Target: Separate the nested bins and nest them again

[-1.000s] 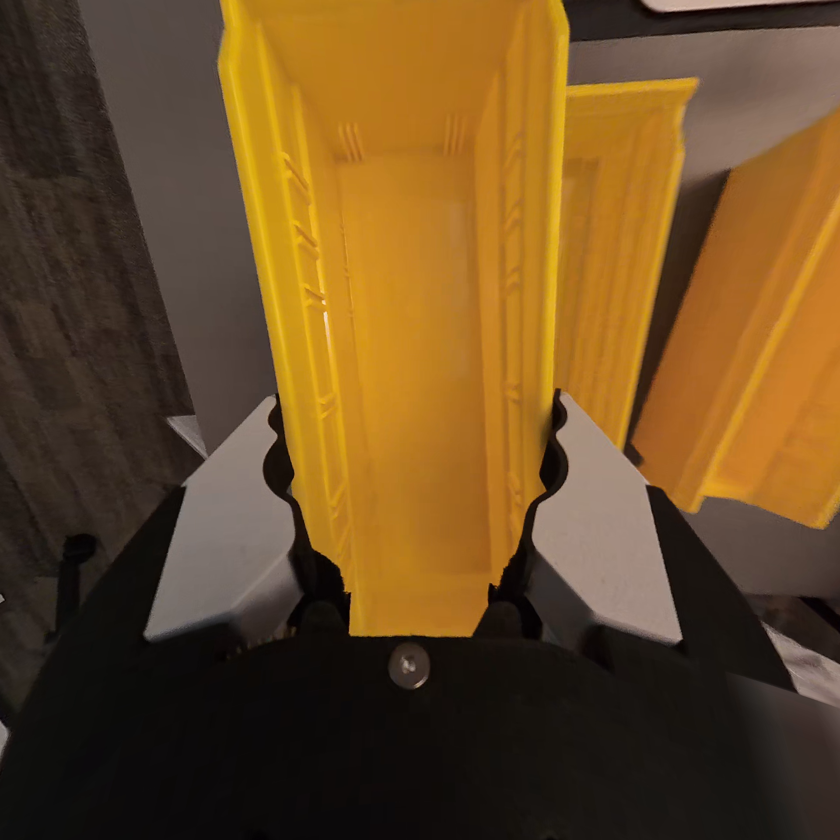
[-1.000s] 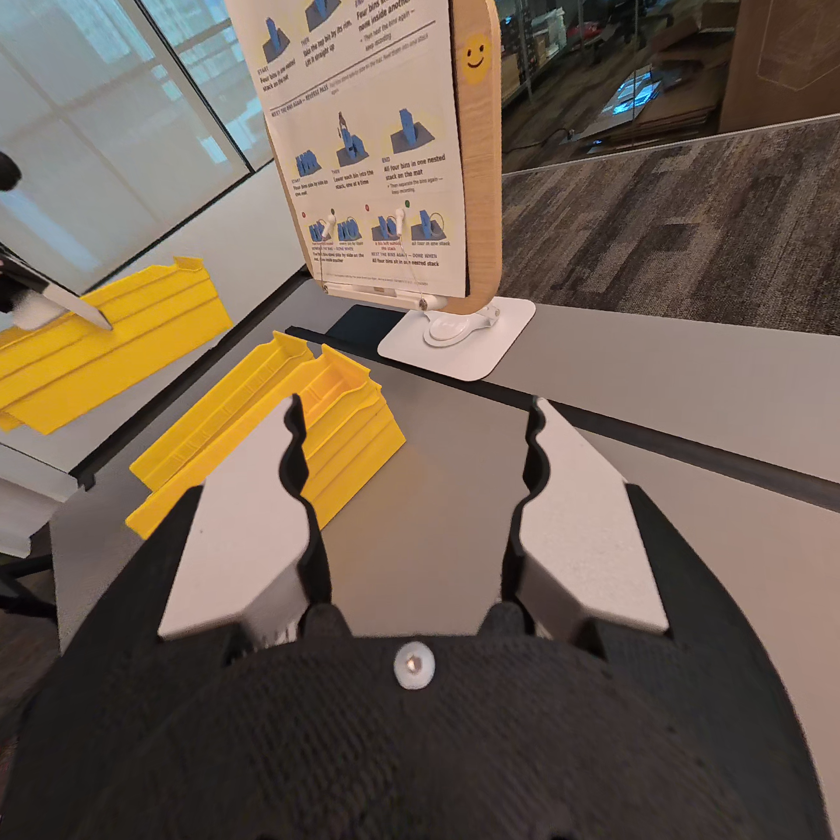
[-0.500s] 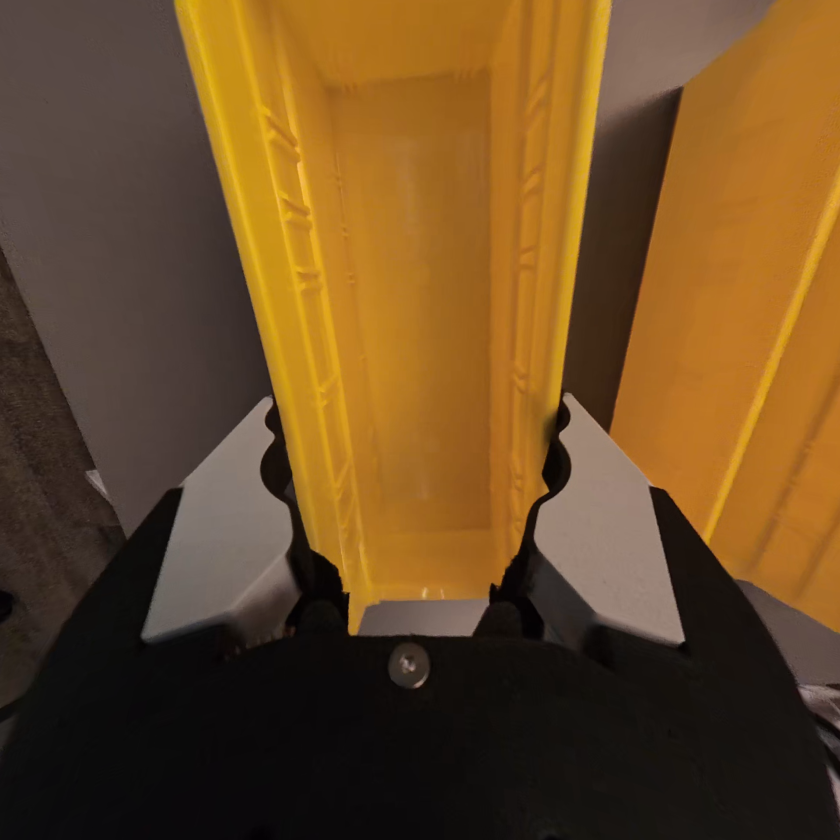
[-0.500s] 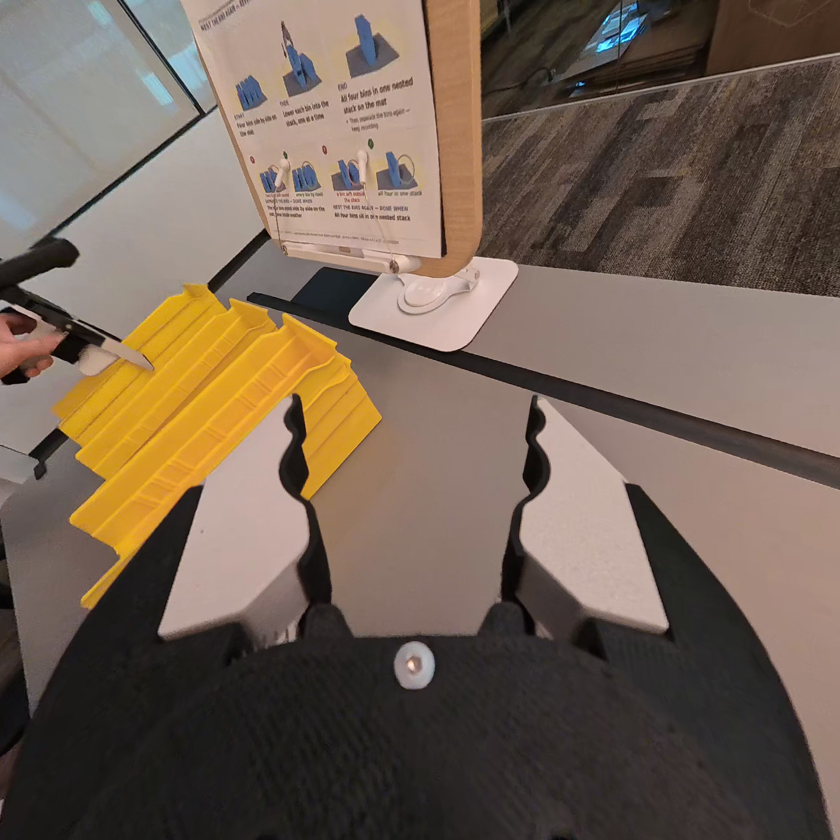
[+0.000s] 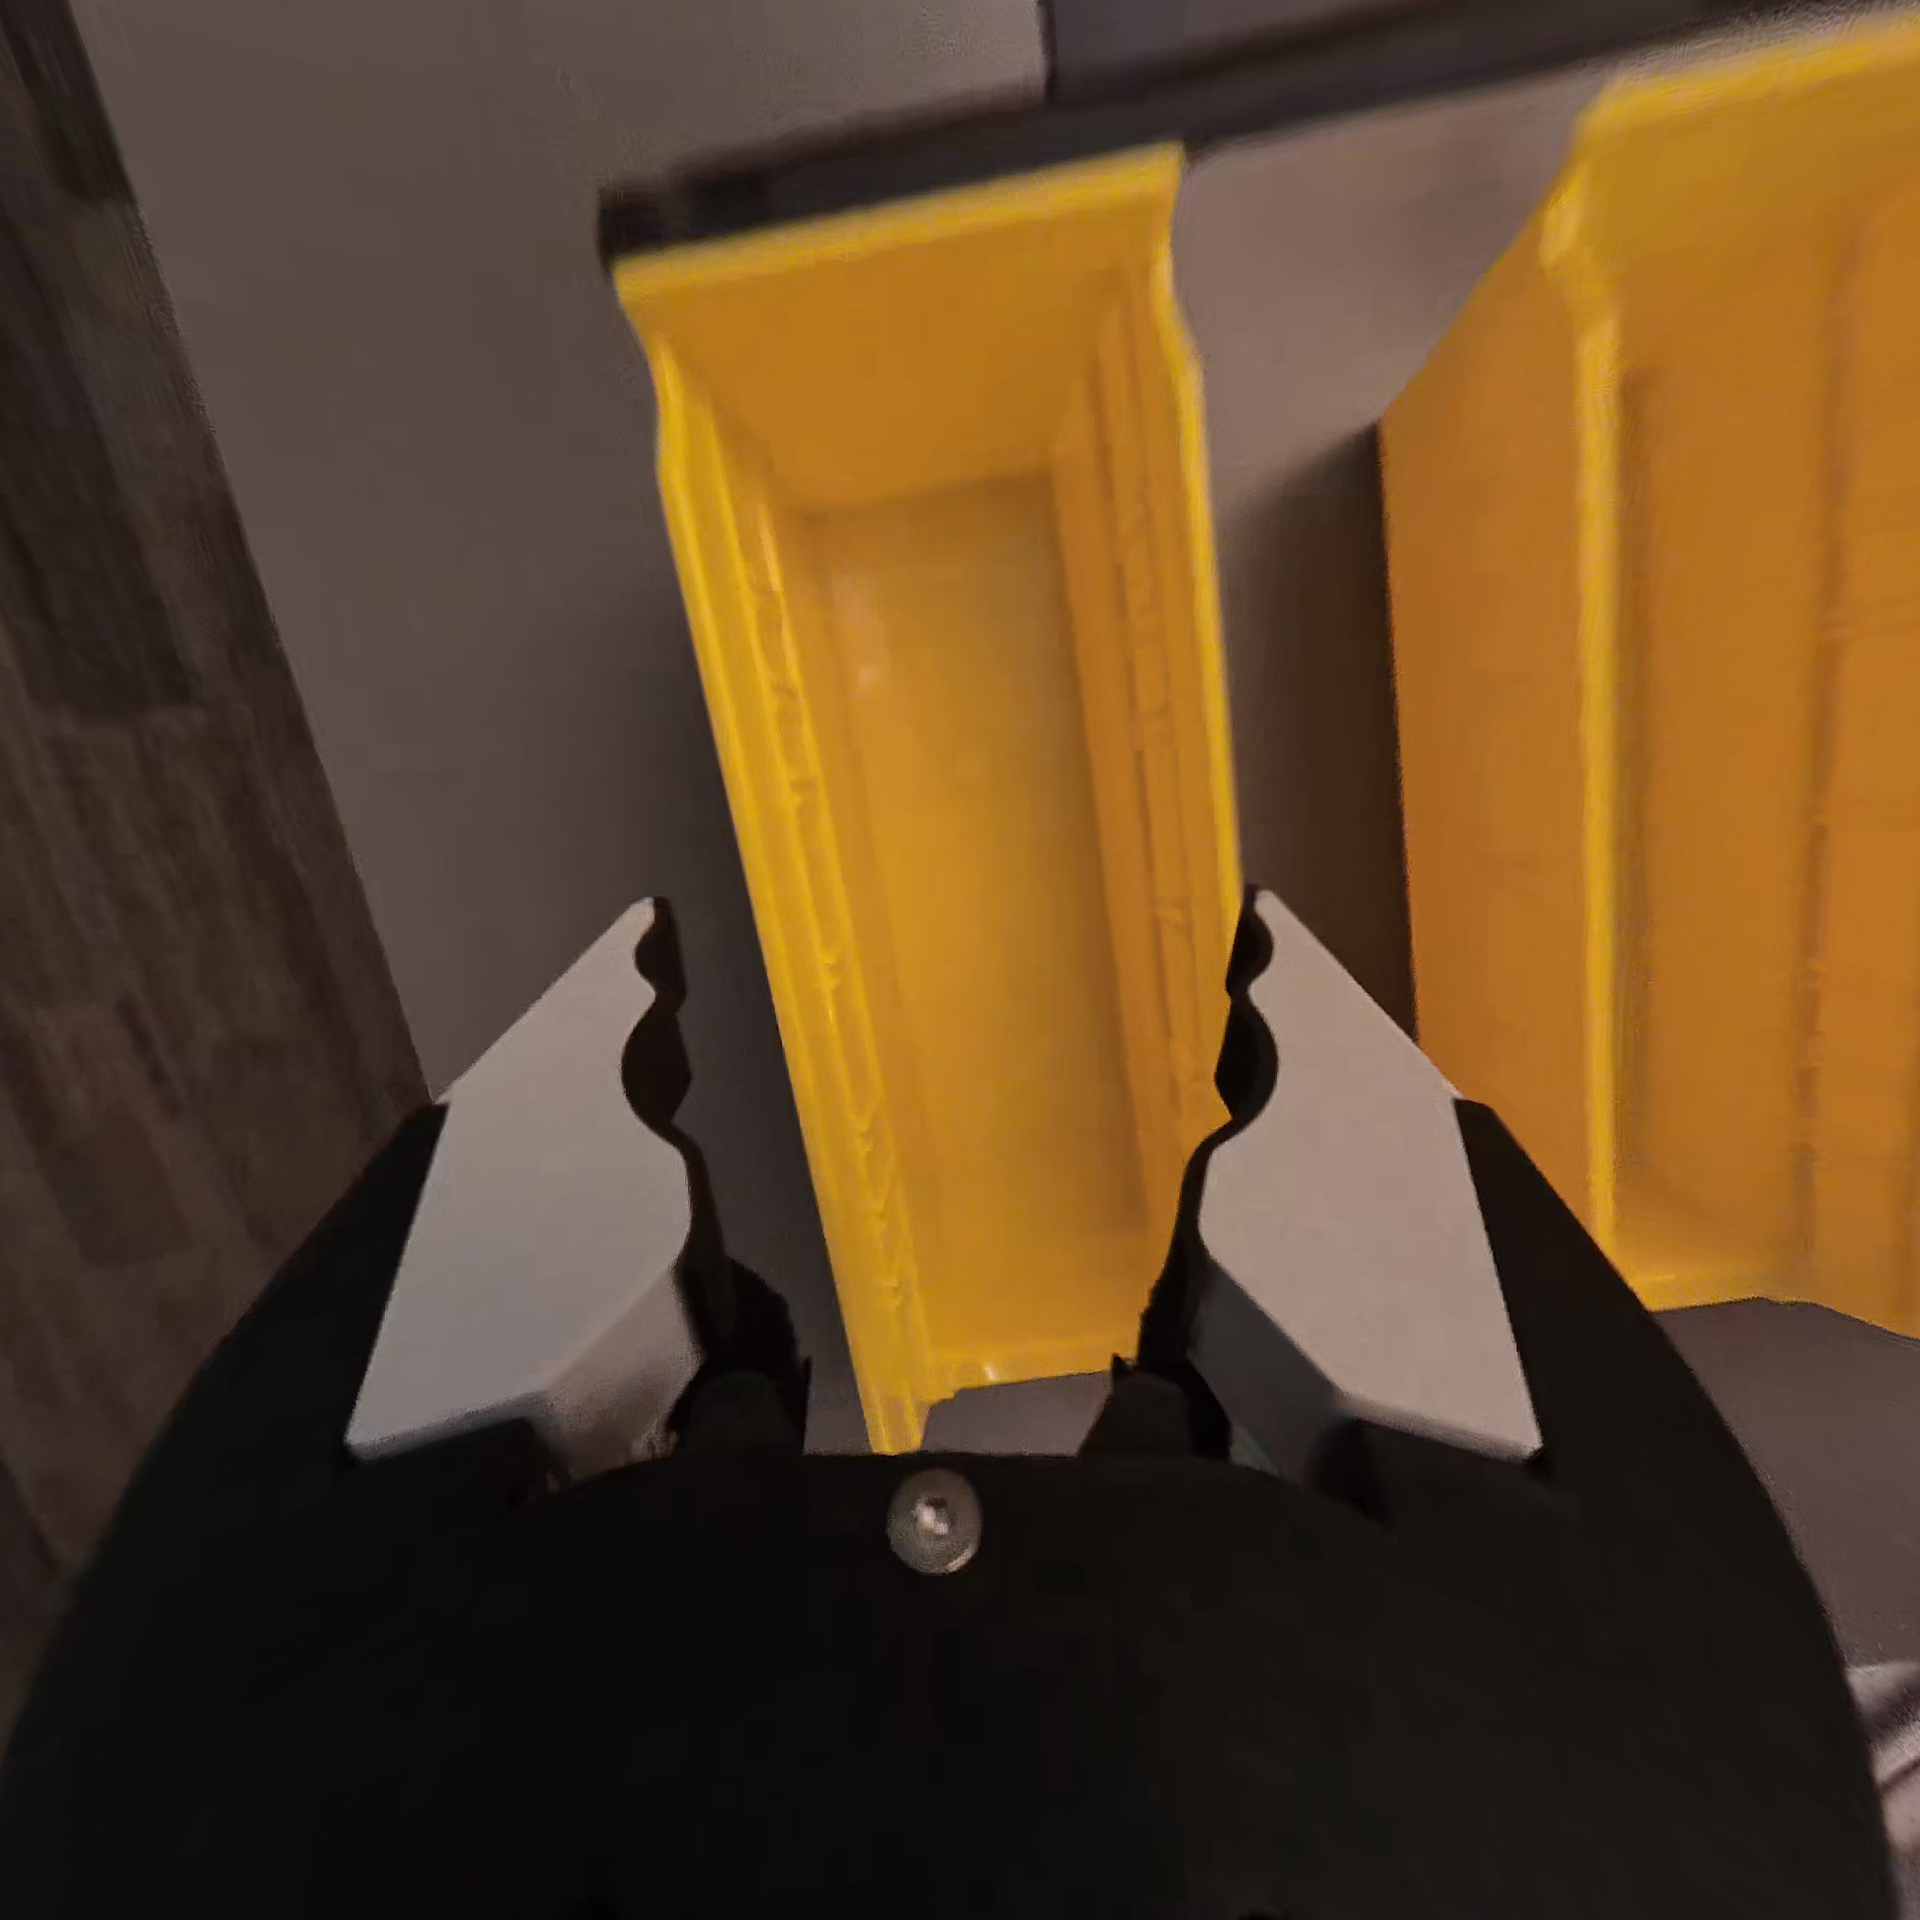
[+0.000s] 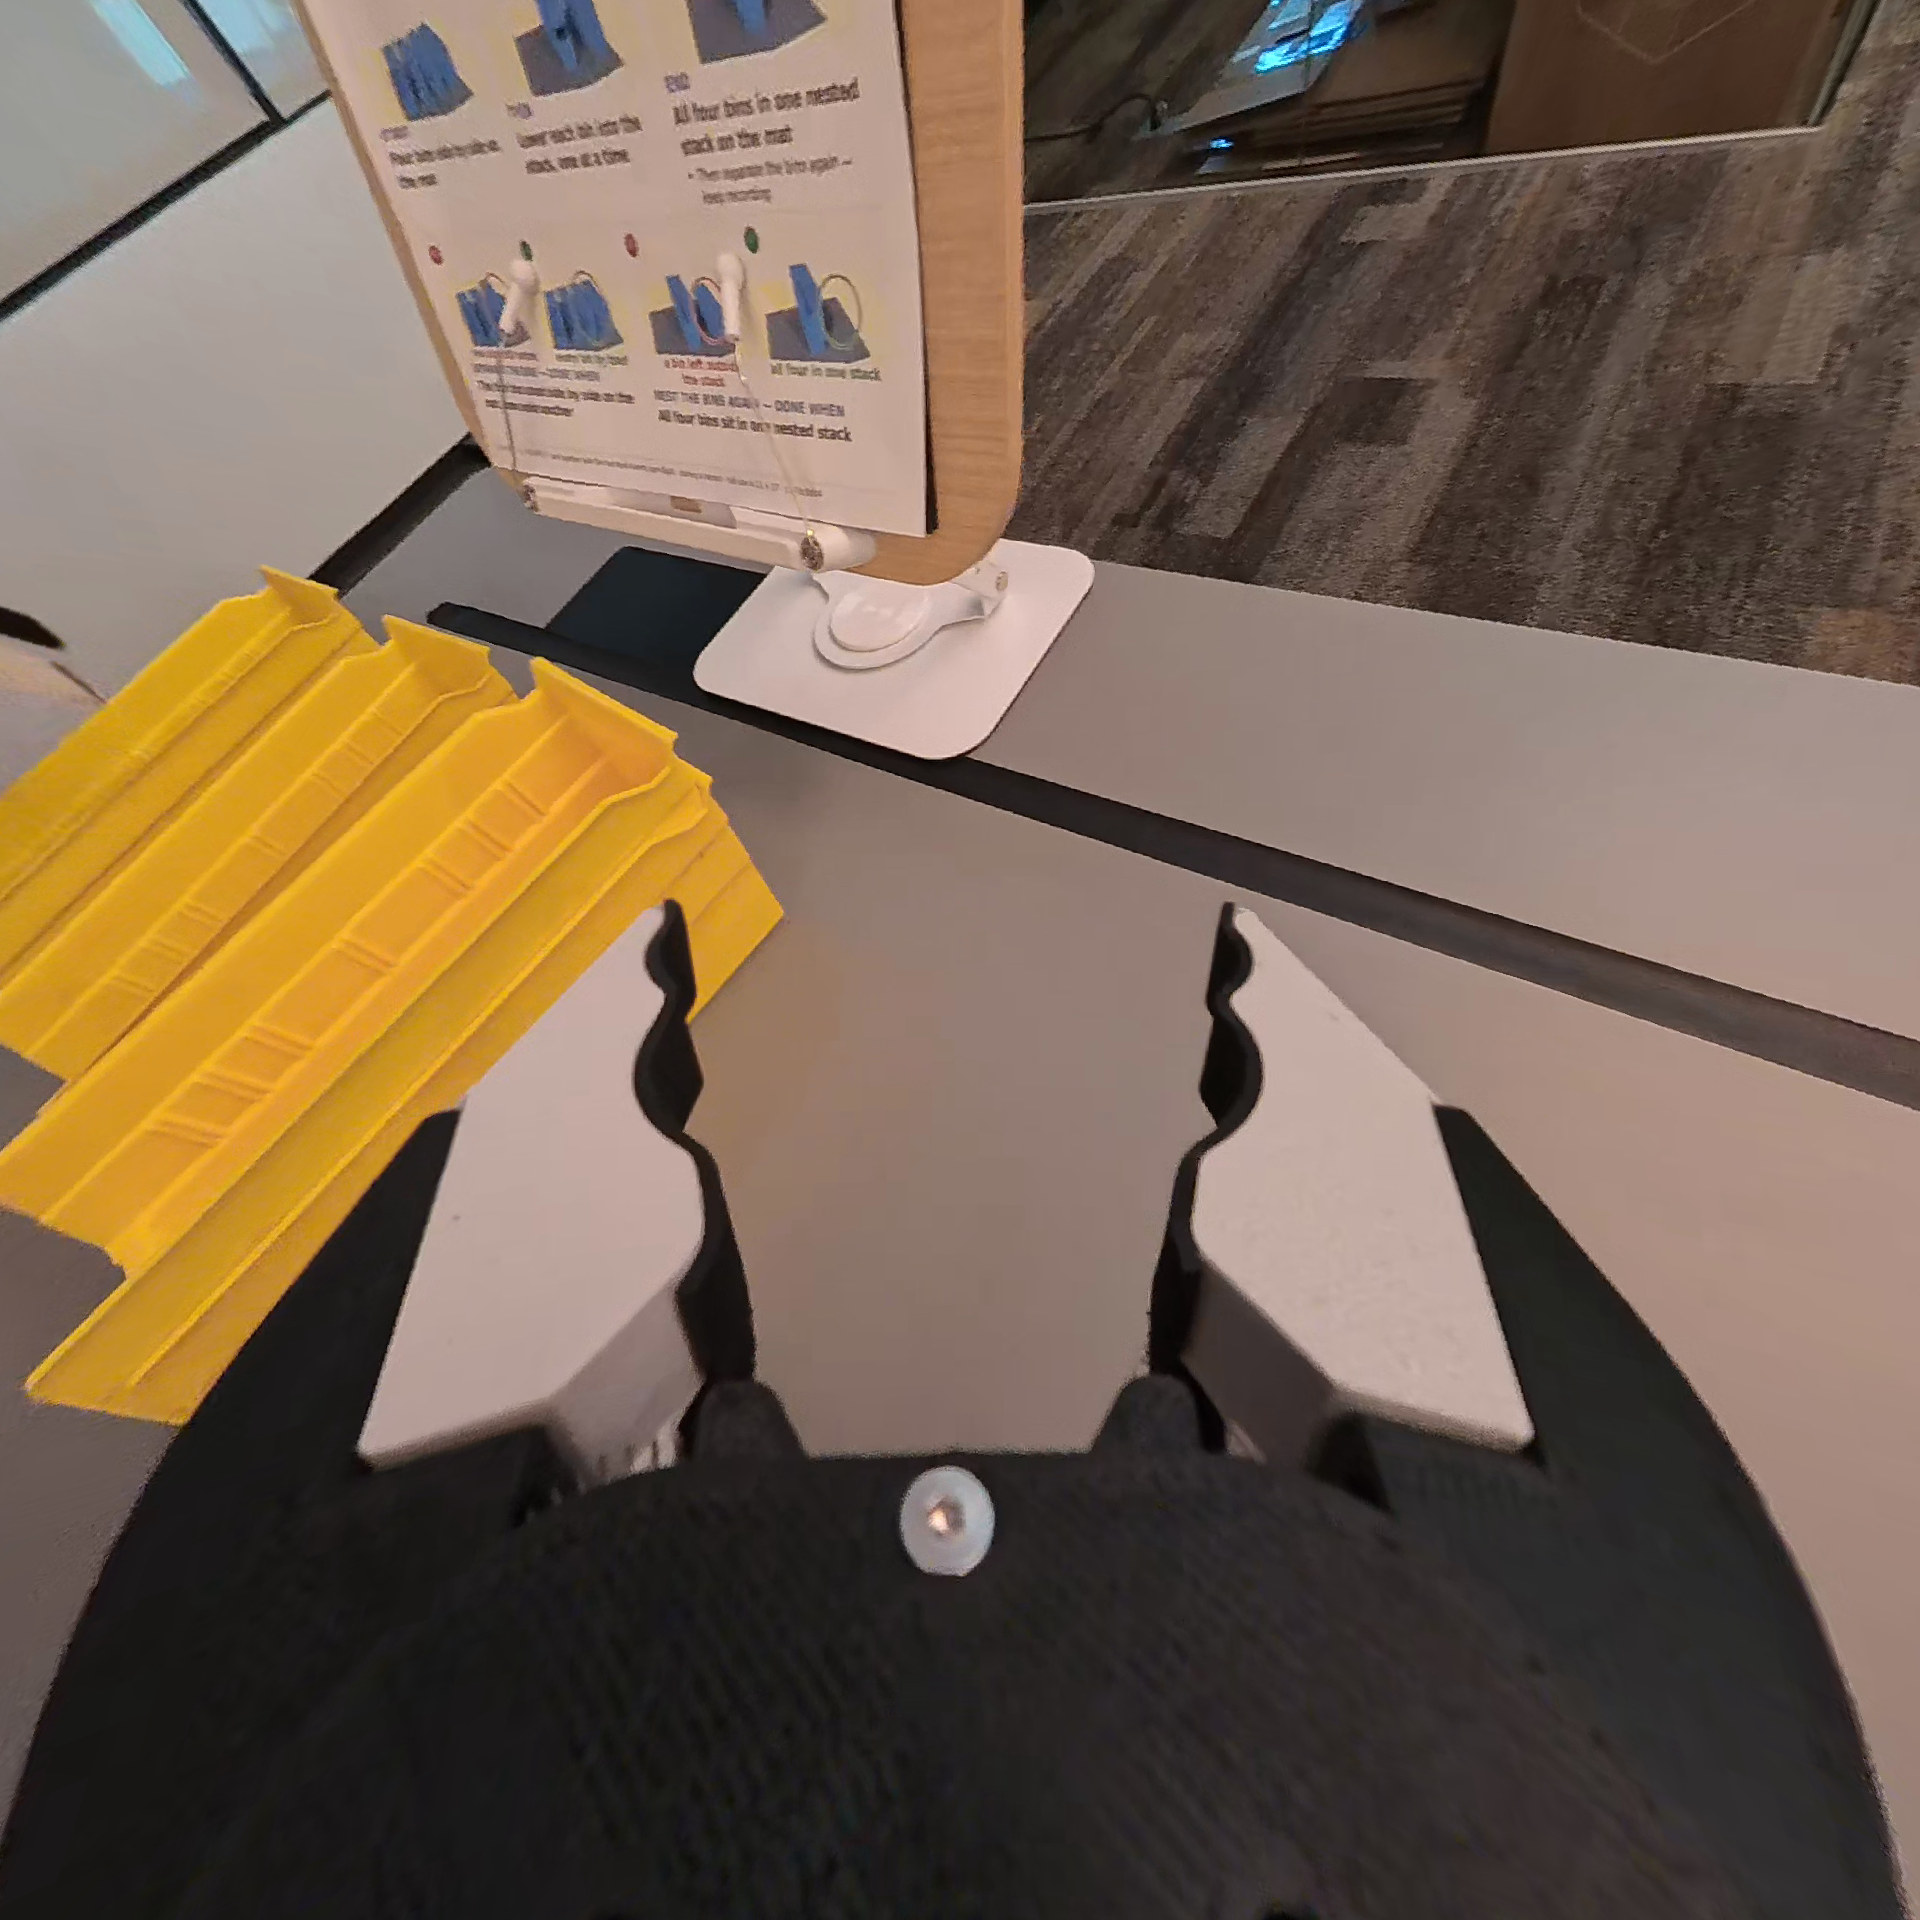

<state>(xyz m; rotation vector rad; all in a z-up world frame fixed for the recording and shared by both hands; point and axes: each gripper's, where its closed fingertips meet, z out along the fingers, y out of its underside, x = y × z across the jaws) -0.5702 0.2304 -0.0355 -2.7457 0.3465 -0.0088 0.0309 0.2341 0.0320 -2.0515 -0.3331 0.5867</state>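
Observation:
In the left wrist view a yellow bin (image 5: 956,779) lies open side up on the grey table, between the fingers of my left gripper (image 5: 954,906). The left pad (image 5: 582,1091) stands clear of the bin's wall and the right pad (image 5: 1340,1091) is right at its edge, so the gripper is open. A second yellow bin (image 5: 1662,727) lies to its right. In the right wrist view my right gripper (image 6: 951,914) is open and empty above the table (image 6: 1351,831). Three rows of yellow bins (image 6: 343,966) lie side by side at its left.
An instruction board (image 6: 707,260) on a white base (image 6: 904,665) stands at the table's back. A dark strip (image 6: 1247,862) runs across the table. Grey carpet (image 6: 1455,364) lies beyond the table's far edge, and in the left wrist view it borders the table (image 5: 125,831).
The left gripper brought its bin down beside the others, let go of it and drew back; its left pad now stands off the wall. The right gripper stayed open and tilted toward the bins.

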